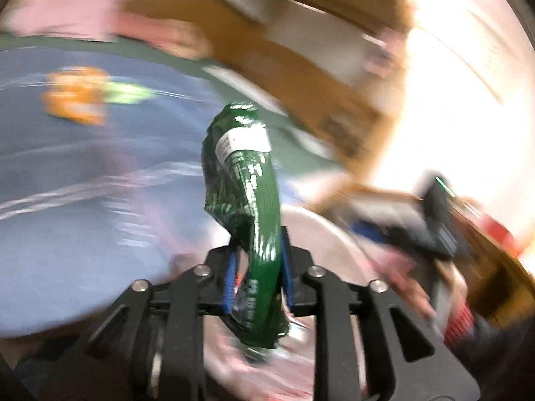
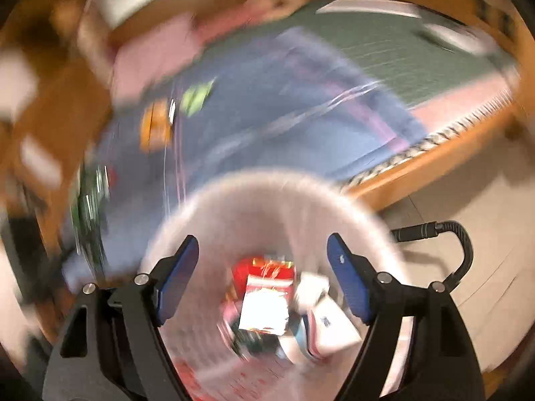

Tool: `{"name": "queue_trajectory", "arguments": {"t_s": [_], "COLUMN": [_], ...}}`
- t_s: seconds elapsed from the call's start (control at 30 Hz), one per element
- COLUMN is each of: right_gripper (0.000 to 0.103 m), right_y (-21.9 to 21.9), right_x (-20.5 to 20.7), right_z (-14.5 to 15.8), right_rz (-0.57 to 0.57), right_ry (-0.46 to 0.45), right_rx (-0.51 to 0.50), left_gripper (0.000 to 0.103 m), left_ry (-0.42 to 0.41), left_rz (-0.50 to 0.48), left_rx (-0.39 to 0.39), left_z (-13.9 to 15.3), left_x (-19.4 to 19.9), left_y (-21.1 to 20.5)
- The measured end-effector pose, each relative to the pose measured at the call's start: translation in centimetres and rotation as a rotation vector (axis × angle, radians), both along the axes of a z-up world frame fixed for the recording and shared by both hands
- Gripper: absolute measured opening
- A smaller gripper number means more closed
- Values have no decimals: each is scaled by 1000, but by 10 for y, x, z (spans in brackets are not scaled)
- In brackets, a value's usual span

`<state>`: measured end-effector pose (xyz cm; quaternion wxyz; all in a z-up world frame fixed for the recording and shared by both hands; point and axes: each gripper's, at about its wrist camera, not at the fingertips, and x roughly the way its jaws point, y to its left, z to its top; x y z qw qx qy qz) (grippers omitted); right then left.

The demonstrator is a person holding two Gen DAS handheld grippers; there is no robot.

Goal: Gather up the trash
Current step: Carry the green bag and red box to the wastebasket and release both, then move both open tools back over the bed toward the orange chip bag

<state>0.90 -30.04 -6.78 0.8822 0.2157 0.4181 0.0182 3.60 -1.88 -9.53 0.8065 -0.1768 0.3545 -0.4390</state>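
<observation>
Over the bin, my right gripper stands wide open with nothing between its blue pads; under it, inside the bin, lie a red wrapper and some white packets, so I judge that side has no more to do here. My left gripper has its pads drawn close about the lower part of a crumpled green wrapper, which stands up well past the fingertips. Both views are smeared, so I cannot tell whether the pads press on it or only flank it. From the left view the bin's rim shows just right of and below the wrapper, so the wrapper looks near the bin but perhaps not fully over its mouth. To do this step well, I would bring the left gripper squarely above the bin's opening, slow the swing so nothing flings sideways, tip the fingers down, then open fully and let the wrapper drop clear of the rim. Beyond the bin, on the blue cover, an orange packet and a bright green scrap lie waiting; I judge those are next.
</observation>
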Motion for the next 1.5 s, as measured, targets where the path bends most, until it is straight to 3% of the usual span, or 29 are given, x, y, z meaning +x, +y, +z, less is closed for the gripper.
{"name": "queue_trajectory", "arguments": {"t_s": [0.03, 0.07, 0.1, 0.13, 0.2, 0.27, 0.33, 0.37, 0.5, 0.53, 0.6, 0.67, 0.83, 1.13, 1.23, 1.33, 1.43, 1.5], "right_gripper": [79, 80, 80, 80, 81, 81, 81, 81, 81, 81, 81, 81, 81, 81, 81, 81, 81, 81], "right_y": [-6, -11, -14, -15, -16, -21, -21, -19, -9, -2, 5, 12, 25, 37, 44, 48, 55, 60], "right_x": [-1, -3, -4, -4, -8, -5, -3, -1, 5, 3, 4, 6, 10, 11, 15, 21, 27, 30], "right_z": [4, 8, 9, 11, 8, 2, -3, -5, -7, -12, -14, -17, -23, -23, -25, -24, -22, -22], "right_rz": [-30, -59, -72, -85, -100, -103, -106, -105, -89, -80, -67, -52, -31, -16, -3, -1, 4, 18], "right_ry": [-16, -27, -30, -32, -25, -12, 12, 26, 61, 69, 75, 78, 87, 65, 67, 60, 47, 45], "right_rx": [8, 6, 5, 10, 40, 66, 78, 79, 81, 67, 52, 42, 32, -18, -51, -61, -63, -71], "left_gripper": [51, 83, 98, 100, 100, 100, 100, 100, 100, 100, 100, 100, 100, 100, 100, 100, 100, 100], "left_ry": [3, 16, 16, 4, 22, 98, 189, 214, 229, 242, 273, 278, 190, 112, -86, -201, -167, -10], "left_rz": [-107, -199, -228, -220, -142, -51, 99, 201, 567, 630, 646, 613, 541, 588, 670, 775, 861, 915], "left_rx": [-21, -13, 25, 90, 181, 120, -65, -121, -147, -137, -133, -91, 20, 106, 336, 581, 655, 665], "left_z": [-1, -4, -6, -9, -16, -20, -21, -23, -28, -30, -32, -32, -23, -9, 29, 47, 31, 14], "left_x": [-9, -16, -21, -25, -17, -2, 14, 18, 15, 16, 23, 27, 28, 20, 29, 42, 53, 64], "left_y": [-16, -34, -45, -54, -56, -36, 3, 24, 80, 88, 96, 86, 69, 71, 73, 77, 93, 108]}}
